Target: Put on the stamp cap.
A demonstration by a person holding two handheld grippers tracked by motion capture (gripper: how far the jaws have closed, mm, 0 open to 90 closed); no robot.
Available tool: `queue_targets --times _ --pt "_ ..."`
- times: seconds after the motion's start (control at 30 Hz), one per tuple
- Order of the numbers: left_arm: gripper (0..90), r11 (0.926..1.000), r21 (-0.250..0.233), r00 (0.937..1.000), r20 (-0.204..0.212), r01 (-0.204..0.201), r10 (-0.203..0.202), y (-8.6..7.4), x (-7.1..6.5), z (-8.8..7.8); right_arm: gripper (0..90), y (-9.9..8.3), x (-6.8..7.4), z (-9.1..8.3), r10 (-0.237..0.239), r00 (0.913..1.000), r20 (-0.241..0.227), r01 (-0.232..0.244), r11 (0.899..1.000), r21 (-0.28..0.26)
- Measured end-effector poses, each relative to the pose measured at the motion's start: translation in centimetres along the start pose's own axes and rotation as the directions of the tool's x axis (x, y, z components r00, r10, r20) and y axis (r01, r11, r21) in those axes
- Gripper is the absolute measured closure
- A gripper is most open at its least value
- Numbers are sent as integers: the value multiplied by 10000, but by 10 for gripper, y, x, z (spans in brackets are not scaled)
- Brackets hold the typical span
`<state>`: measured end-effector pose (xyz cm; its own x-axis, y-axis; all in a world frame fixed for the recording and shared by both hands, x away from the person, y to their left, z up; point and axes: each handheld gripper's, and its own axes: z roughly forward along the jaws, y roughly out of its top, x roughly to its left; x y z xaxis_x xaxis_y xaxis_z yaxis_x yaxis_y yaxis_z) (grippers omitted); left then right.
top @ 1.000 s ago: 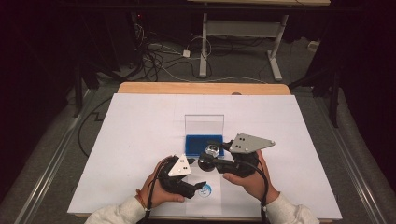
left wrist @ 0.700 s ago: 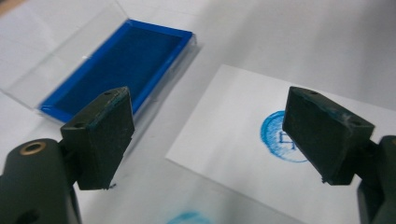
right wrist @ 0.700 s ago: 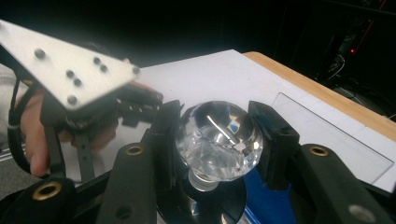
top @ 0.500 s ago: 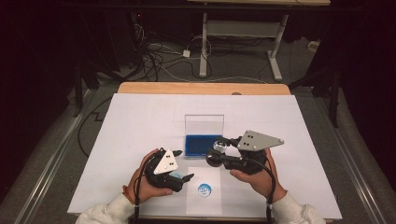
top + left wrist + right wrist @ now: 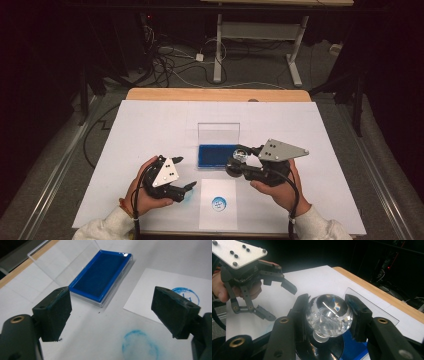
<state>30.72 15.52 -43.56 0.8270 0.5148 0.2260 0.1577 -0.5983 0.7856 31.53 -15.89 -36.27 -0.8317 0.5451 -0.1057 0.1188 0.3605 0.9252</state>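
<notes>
A stamp with a clear faceted knob [image 5: 328, 315] and a black base is clamped between the jaws of my right gripper [image 5: 328, 312]. In the high view the stamp [image 5: 240, 154] hangs at the right edge of the open blue ink pad [image 5: 216, 155], whose clear lid [image 5: 218, 132] stands up behind it. My left gripper [image 5: 186, 173] is open and holds nothing, just left of the small white paper [image 5: 218, 217] bearing a round blue print [image 5: 218, 203]. Its own view looks between wide-apart jaws at the ink pad [image 5: 102, 277], the paper [image 5: 155, 287] and a blue smudge [image 5: 140, 343] on the table.
A large white sheet [image 5: 150, 125] covers the wooden table [image 5: 215, 94]. Past the far edge lie cables and the legs of another table on a dark floor. The left gripper [image 5: 279, 300] shows in the right gripper view, well apart from the stamp.
My left gripper has drawn back to the left, off the small paper, and its jaws stand open. The right gripper with the stamp has hardly shifted.
</notes>
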Motion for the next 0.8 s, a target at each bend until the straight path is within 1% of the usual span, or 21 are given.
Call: queue_targets --times 0.1,0.2,0.27,0.3,0.33,0.4,0.53,0.6,0.67,0.8 --pt "164 10000 48 9998 -168 -50 51 -4 2 -3 568 0 -1 -2 -67 9999 83 67 10000 17" --pt "164 9999 79 9996 -254 -81 83 -9 4 -7 568 -1 -3 -4 -37 9999 169 36 10000 42" --pt "164 10000 34 9994 -329 91 -90 -13 5 -10 568 -1 -4 -5 -136 9995 299 135 9999 50" --pt "164 9998 13 9993 -339 173 -172 -16 6 -12 568 -1 -4 -6 -132 9994 325 130 9999 64" --pt "164 9997 29 9987 -445 247 -246 -19 6 -14 568 -1 -4 -7 -124 9994 335 122 9999 66" --pt "164 9991 41 9981 -454 430 -427 -23 8 -17 568 -2 -5 -8 -118 9991 399 114 9999 98" --pt "164 9975 213 9954 -703 669 -653 -33 10 -23 568 -2 -8 -10 -63 9988 490 58 9999 107" --pt "164 9970 277 9947 -752 717 -695 -37 10 -25 568 -3 -10 -11 -28 9985 538 22 9999 111" --pt "164 9961 221 9939 -725 852 -834 -41 10 -28 568 -4 -12 -12 -48 9981 611 40 9999 136" --pt "164 9941 310 9914 -832 1035 -1006 -48 13 -31 568 -5 -16 -14 -21 9970 768 3 9997 231"
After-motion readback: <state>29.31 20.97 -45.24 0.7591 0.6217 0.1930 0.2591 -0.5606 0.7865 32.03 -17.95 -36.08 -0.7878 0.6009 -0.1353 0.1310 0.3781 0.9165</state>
